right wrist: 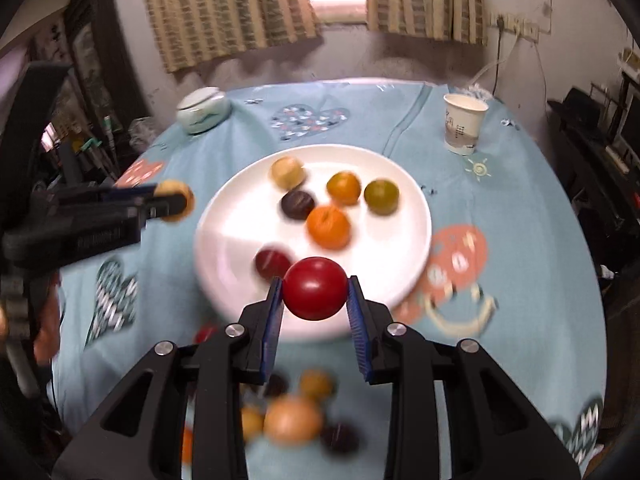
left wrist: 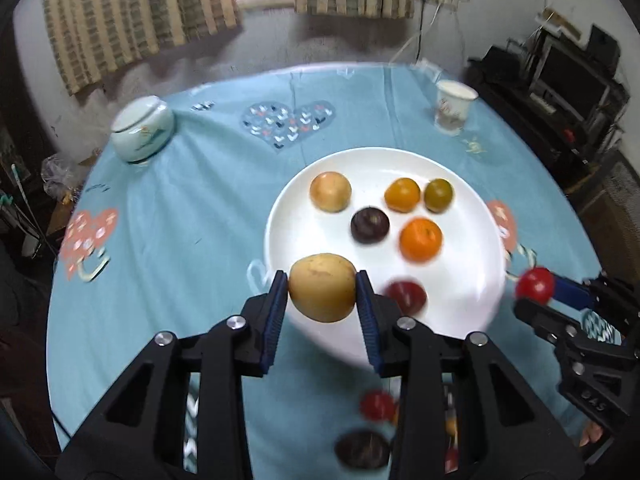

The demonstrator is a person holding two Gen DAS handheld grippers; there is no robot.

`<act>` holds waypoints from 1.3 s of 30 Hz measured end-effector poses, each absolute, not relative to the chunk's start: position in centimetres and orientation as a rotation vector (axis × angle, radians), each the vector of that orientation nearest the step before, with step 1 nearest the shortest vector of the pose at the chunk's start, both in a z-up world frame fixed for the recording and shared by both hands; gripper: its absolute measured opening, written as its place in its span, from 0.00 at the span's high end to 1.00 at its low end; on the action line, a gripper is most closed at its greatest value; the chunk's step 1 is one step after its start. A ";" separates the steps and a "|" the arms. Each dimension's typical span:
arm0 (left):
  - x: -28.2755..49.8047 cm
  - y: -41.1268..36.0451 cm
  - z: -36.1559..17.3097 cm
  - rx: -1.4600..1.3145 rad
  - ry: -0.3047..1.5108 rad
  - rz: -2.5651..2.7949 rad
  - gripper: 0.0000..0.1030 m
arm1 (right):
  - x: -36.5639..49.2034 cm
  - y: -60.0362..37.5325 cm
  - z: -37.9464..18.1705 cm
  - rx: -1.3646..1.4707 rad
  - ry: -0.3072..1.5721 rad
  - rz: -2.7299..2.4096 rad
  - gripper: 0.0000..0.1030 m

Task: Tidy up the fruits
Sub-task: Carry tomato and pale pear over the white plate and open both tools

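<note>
Blue cloth covered the bench (left wrist: 168,216), loose fruit lying nearest. Left gripper (left wrist: 322,298) was clamped on a yellow fruit (left wrist: 322,292), right gripper (right wrist: 315,296) on a red fruit (right wrist: 315,288), both at the near rim of the plate (right wrist: 408,208). Judged step: delivery; next, lower into bare plate space and release. A cup (right wrist: 464,122) stood beyond.

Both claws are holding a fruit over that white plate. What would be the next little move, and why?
Probably lower the left claw and release its yellow fruit onto the bare near-left part of the white plate. The right claw grips a red tomato above the plate's near rim, where a dark red fruit already lies.
</note>
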State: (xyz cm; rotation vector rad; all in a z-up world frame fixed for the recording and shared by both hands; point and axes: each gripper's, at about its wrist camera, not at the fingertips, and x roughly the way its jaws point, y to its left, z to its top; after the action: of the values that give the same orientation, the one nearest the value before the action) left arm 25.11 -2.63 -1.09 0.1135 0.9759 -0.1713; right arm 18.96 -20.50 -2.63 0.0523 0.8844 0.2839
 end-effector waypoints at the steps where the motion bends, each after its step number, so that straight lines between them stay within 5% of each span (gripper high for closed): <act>1: 26.5 -3.0 -1.6 0.106 0.995 -0.163 0.66 | 21.2 -20.7 -3.0 0.064 0.904 0.271 0.69; 16: 34.2 -4.0 -6.5 0.092 1.092 -0.151 0.65 | 29.8 -21.2 -7.3 0.029 0.997 0.247 0.69; 17: 34.3 -4.1 -6.5 0.095 1.089 -0.147 0.60 | 30.0 -21.1 -7.4 0.015 1.002 0.233 0.69; 19: 34.3 -4.1 -6.0 0.101 1.055 -0.121 0.34 | 30.3 -20.7 -7.7 -0.036 1.005 0.194 0.65; 21: 34.2 -4.2 -5.3 0.102 1.035 -0.119 0.34 | 30.1 -20.5 -7.5 -0.068 0.974 0.162 0.38; 27: 32.0 -3.3 -3.1 0.088 1.011 -0.131 0.27 | 27.7 -21.0 -5.4 -0.067 0.921 0.197 0.37; 31: 27.1 -2.0 -1.8 0.110 0.949 -0.128 0.13 | 23.8 -21.9 -3.9 -0.055 0.911 0.213 0.37; 39: 13.2 1.2 -4.7 0.056 0.931 -0.085 0.13 | 11.6 -22.0 -5.4 0.001 0.921 0.251 0.37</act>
State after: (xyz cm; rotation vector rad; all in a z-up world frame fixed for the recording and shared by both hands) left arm 13.23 1.24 -4.72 0.0557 0.9307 -0.0847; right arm 11.60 -21.95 -5.39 0.0006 0.9209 0.2513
